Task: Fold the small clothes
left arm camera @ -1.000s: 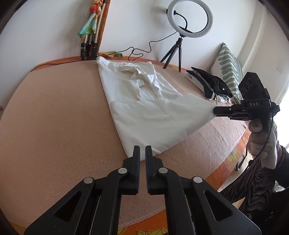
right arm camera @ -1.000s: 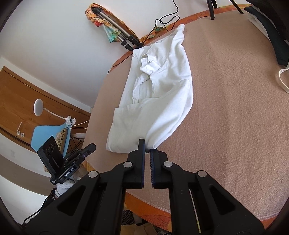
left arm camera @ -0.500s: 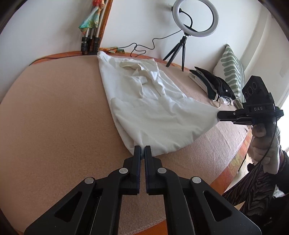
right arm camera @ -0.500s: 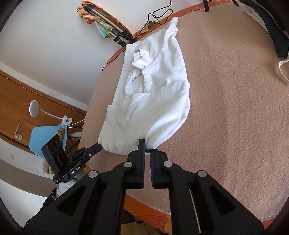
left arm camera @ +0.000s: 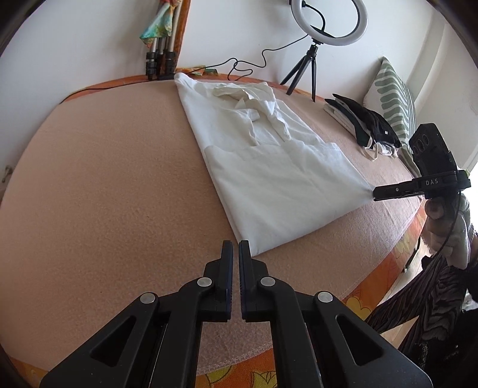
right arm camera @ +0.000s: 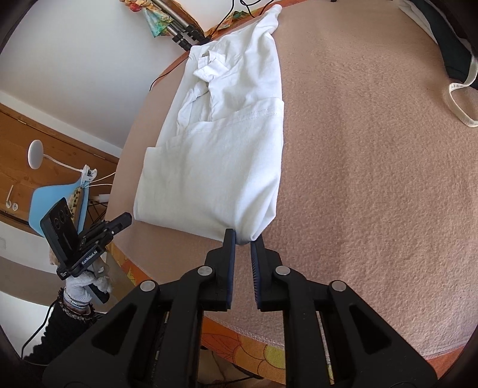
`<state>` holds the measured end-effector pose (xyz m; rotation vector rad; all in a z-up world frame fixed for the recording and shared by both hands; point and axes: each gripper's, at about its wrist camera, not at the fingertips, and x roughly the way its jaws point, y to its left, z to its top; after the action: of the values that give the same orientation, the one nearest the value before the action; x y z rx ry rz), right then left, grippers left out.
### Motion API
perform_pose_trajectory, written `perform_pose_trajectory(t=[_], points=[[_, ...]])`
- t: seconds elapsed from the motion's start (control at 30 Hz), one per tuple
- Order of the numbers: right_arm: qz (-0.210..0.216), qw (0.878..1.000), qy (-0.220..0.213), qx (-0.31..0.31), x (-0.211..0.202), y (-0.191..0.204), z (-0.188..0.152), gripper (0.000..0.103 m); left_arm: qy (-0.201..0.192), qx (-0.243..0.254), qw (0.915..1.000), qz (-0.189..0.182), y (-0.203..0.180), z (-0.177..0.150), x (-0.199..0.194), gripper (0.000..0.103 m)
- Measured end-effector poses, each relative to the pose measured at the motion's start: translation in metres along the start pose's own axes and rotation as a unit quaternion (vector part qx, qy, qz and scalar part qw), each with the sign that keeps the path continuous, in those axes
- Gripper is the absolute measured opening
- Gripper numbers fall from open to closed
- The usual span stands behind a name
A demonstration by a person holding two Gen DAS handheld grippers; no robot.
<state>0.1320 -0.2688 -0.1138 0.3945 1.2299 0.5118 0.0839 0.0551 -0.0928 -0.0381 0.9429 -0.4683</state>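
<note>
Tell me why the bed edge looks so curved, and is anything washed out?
Left wrist view: fisheye bends the blanket edge and darkens the corners; window glare at far right. Right wrist view: same bowing; the white shirt is bright, seams still readable; both sharp.

A home bedroom: a bed under a peach fleece blanket (left arm camera: 104, 185) and orange floral sheet (left arm camera: 379, 268), a green-and-white leaf-patterned pillow (left arm camera: 394, 110) against the white wall, a ring light on a small black tripod (left arm camera: 328, 22), and a wooden door (right arm camera: 44, 128).
</note>
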Motion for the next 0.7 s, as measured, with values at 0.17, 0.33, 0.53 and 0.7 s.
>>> perform_pose_trajectory(t=[0.17,0.33,0.53,0.7], points=[[-0.036,0.998,-0.046,-0.029,-0.022,0.001,0.016,0.028,-0.008,0.000,1.0000,0.006,0.007,0.024,0.003,0.010],[-0.058,0.992,-0.084,-0.069,-0.036,0.012,0.053,0.028,-0.038,0.006,0.9992,0.013,0.011,0.062,0.006,0.019],[-0.048,0.992,-0.095,-0.072,-0.023,-0.001,0.110,0.028,-0.061,0.018,0.9975,0.030,0.018,0.104,0.025,0.043],[-0.022,0.996,-0.079,-0.046,0.009,-0.022,0.152,0.028,-0.054,0.009,0.9979,0.035,0.038,0.133,0.059,0.050]])
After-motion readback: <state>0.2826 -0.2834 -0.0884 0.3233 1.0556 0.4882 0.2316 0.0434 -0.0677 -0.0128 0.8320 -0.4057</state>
